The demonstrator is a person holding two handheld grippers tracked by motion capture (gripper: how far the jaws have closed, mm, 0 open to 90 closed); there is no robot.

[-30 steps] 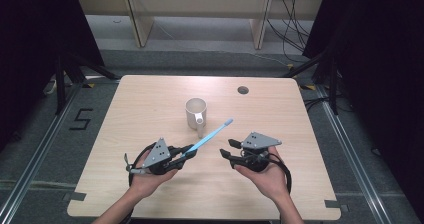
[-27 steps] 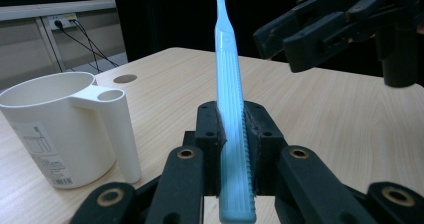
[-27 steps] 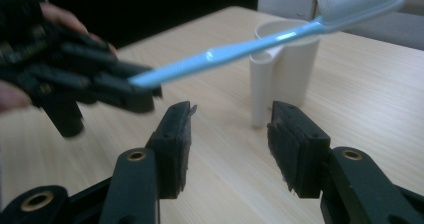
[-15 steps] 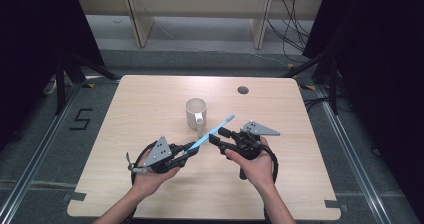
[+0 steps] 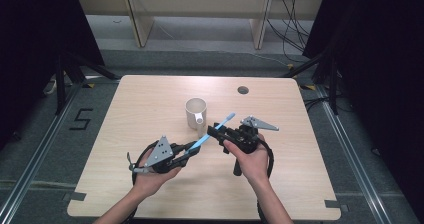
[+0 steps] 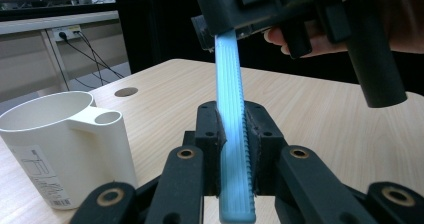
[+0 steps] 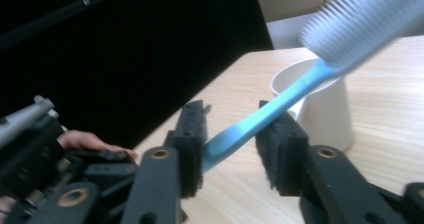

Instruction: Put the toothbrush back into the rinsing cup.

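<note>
Our left gripper (image 6: 232, 134) clamps the toothbrush (image 5: 212, 132) above the surface, near the cup (image 5: 196, 112). Right gripper (image 7: 232, 136) fingers straddle it, apart; releasing early could drop it.

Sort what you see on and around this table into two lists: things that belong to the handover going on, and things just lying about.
In the job:
blue toothbrush
left gripper, shut on its handle
right gripper, open around its neck
white cup, probably

Lying about:
cable hole in the table
floor marker "5"
shelving behind
</note>
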